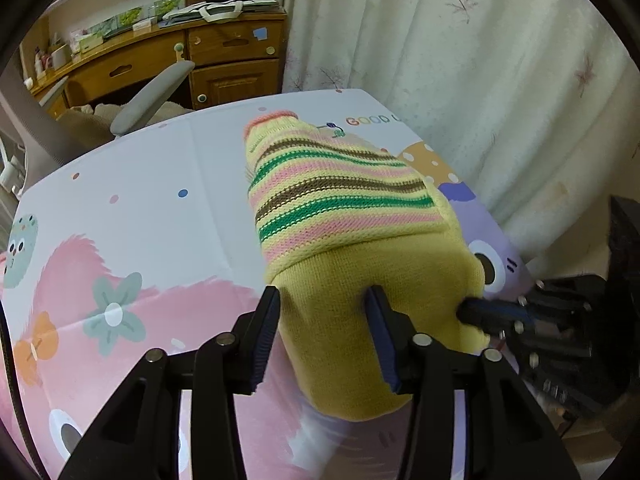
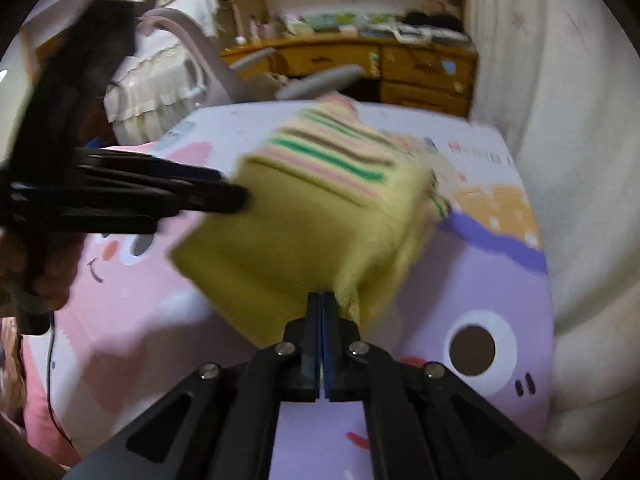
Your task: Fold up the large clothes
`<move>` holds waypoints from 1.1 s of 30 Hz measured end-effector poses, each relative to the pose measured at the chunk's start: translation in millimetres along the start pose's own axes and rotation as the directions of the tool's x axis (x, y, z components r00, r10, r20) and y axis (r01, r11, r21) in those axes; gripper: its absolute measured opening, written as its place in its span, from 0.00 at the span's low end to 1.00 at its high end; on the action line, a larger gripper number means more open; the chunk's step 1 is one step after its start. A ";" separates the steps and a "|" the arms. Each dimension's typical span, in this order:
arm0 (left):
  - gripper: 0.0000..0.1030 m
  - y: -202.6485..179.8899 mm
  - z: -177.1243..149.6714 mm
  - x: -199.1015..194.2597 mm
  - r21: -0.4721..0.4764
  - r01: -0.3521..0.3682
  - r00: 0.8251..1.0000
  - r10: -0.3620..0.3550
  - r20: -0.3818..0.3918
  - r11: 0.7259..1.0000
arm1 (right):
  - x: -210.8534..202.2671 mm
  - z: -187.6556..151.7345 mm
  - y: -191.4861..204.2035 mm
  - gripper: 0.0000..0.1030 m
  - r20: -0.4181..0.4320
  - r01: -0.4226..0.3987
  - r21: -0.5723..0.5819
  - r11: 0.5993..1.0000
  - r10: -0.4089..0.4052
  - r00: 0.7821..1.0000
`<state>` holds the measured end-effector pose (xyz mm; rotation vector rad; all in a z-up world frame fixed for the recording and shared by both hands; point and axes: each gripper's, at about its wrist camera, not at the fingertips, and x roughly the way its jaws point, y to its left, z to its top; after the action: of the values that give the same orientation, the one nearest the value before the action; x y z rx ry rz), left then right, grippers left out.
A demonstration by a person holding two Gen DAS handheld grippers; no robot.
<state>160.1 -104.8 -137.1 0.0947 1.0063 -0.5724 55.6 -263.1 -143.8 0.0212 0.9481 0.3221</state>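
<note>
left wrist view shows the left gripper point(image 1: 324, 300) spread wide around the near yellow edge of the folded striped sweater point(image 1: 344, 216) on the cartoon-print sheet point(image 1: 160, 184), while the right gripper point(image 2: 322, 300) pinches that sweater's near corner, jaws closed.

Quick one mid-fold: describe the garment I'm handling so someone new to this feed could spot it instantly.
Find the cartoon-printed mat in front of the pale curtain. On it lies a folded knit sweater, plain mustard-yellow at the near end, with pink, green and brown stripes farther back. It is the only knitted, striped item there; the left gripper stands open around it and the right gripper pinches its near edge.
</note>
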 end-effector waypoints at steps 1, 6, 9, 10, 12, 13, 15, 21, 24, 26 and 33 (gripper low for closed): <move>0.48 -0.7 -0.3 1.0 0.004 0.004 1.000 -0.004 -0.003 1.000 | 0.5 -1.3 -4.6 0.00 0.000 0.003 0.012 1.000 -0.003 1.000; 0.49 -1.8 -0.1 4.2 0.002 0.015 1.000 -0.014 -0.008 1.000 | 5.2 -1.6 -12.2 0.00 -0.010 0.014 0.034 0.999 -0.013 1.000; 0.50 1.4 0.1 3.8 -0.021 0.022 1.000 -0.023 -0.015 1.000 | 2.5 2.2 -10.0 0.00 -0.024 0.006 0.050 0.999 -0.005 1.000; 0.50 2.7 0.5 2.6 -0.031 0.024 1.000 -0.024 -0.019 0.999 | -0.8 5.0 -10.6 0.00 -0.027 -0.007 0.069 0.998 0.009 1.000; 0.51 4.0 0.9 0.0 -0.039 0.021 0.999 -0.022 -0.027 0.999 | -7.4 10.7 -11.7 0.00 -0.014 -0.021 0.092 0.996 0.023 1.000; 0.52 4.4 1.3 -2.9 -0.044 0.014 0.999 -0.016 -0.035 0.999 | -11.9 12.8 -11.5 0.00 -0.009 -0.029 0.102 0.994 0.031 0.999; 0.57 4.2 1.6 -7.7 -0.048 0.008 0.999 -0.010 -0.046 0.999 | -24.3 21.3 -8.1 0.01 0.010 -0.037 0.112 0.993 0.036 0.999; 0.73 -1.0 6.1 -42.0 -0.069 -0.023 0.999 0.020 -0.035 0.997 | -56.7 47.6 -2.0 0.05 0.059 -0.037 0.133 0.990 0.029 0.998; 0.81 -4.2 10.9 -59.1 -0.084 -0.032 0.999 0.031 -0.015 0.996 | -69.7 58.0 2.1 0.28 0.075 -0.023 0.155 0.988 0.011 0.997; 0.89 -6.3 15.1 -73.8 -0.096 -0.041 0.999 0.042 0.008 0.995 | -80.6 62.8 7.0 0.49 0.094 0.001 0.169 0.986 -0.018 0.995; 0.99 -7.2 30.9 -89.0 -0.117 -0.089 0.993 0.097 0.064 0.989 | -85.3 77.1 12.7 0.65 0.091 0.058 0.156 0.986 -0.073 0.993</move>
<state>144.5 -84.7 -46.0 0.0203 0.9595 -0.4291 68.0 -265.5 -28.8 0.1448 0.8737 0.1849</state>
